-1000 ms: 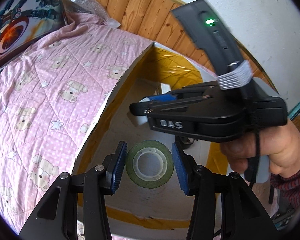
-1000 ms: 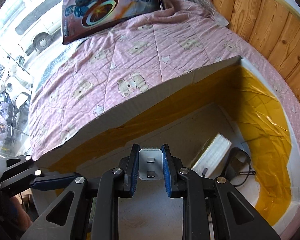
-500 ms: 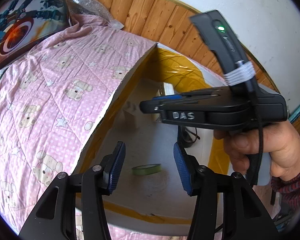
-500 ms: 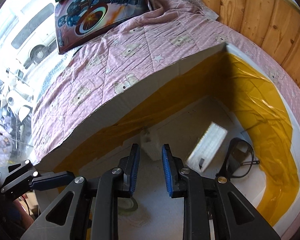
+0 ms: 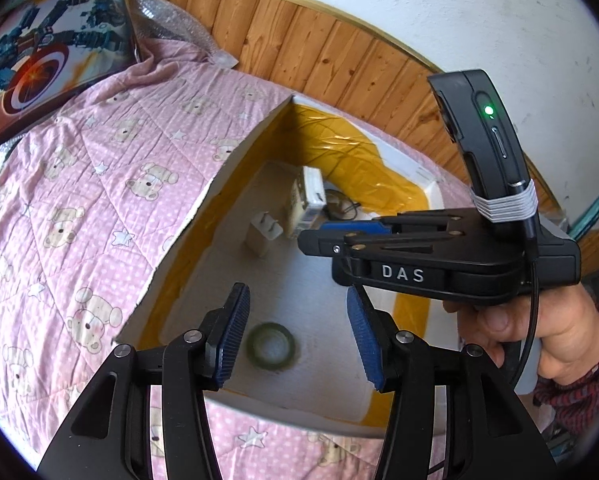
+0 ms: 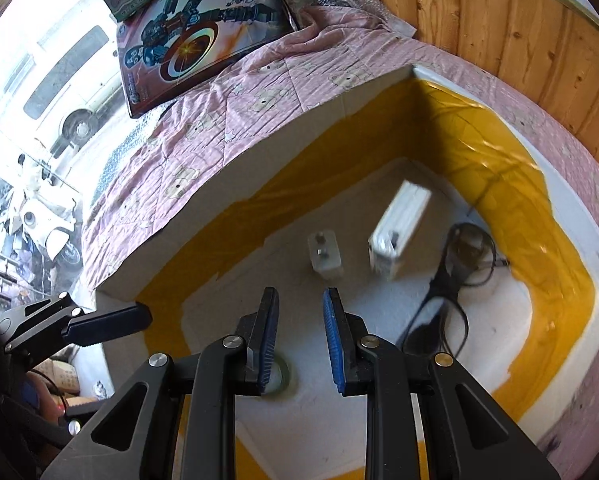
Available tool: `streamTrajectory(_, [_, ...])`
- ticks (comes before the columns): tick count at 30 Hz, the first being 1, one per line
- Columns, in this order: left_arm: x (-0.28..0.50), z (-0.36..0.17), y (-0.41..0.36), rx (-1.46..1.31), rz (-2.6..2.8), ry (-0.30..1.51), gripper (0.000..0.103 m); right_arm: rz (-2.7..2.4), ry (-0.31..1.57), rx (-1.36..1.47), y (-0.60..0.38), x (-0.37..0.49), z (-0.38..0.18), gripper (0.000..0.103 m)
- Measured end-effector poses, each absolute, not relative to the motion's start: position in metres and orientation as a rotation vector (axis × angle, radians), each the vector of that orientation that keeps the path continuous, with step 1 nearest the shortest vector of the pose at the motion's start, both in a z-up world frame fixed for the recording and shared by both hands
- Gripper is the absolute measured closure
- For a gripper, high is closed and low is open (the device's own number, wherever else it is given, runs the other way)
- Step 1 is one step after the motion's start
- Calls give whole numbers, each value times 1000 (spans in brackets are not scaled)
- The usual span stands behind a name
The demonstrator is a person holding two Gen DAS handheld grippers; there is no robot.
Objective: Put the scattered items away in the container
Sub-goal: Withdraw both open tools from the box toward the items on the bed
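Note:
A white foam box point(image 5: 413, 172) with yellow tape on its walls point(image 6: 559, 240) sits on the pink bed. Inside lie a green tape roll point(image 5: 270, 346), a white plug charger point(image 5: 264, 235) point(image 6: 324, 255), a white packet point(image 5: 308, 200) point(image 6: 399, 224) and black glasses point(image 6: 447, 292). My left gripper point(image 5: 297, 334) is open and empty above the tape roll. My right gripper point(image 6: 300, 342) is open and empty above the box floor, short of the charger; it also shows in the left wrist view point(image 5: 347, 234). The tape roll is partly hidden behind the right gripper's left finger point(image 6: 281, 376).
A pink bear-print quilt point(image 5: 79, 200) covers the bed around the box. A superhero toy box point(image 5: 47, 60) point(image 6: 203, 36) and bubble wrap point(image 5: 167, 24) lie at the far end. A wood-panel wall point(image 5: 339, 64) runs behind the box.
Both grippers opened and rose. The left let go of the green tape roll and the right let go of the white charger; both now lie on the box floor.

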State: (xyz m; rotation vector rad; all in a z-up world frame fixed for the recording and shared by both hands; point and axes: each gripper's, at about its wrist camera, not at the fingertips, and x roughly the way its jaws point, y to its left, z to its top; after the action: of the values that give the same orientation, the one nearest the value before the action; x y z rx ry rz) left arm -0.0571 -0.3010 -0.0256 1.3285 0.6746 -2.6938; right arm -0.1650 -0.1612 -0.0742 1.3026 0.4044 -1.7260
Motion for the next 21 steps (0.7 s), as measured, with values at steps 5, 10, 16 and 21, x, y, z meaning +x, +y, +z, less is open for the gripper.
streamTrajectory(5, [-50,-17,-293,1318,-2707,666,50,-1736,363,1287,-144,-155,-63,78])
streamTrajectory(10, [-43,-7,-283,1302,-2727,646,50,-1748,327,1275,-128,-145,-56,78])
streamTrajectory(16, [-32,0,-271,1292,-2742,626,50,-1755,261,1262,-108,-132,-49,78])
streamTrajectory(21, [-22,3,-261,1292,-2745,632,50,-1758,182,1240,-89,-116,-41,78])
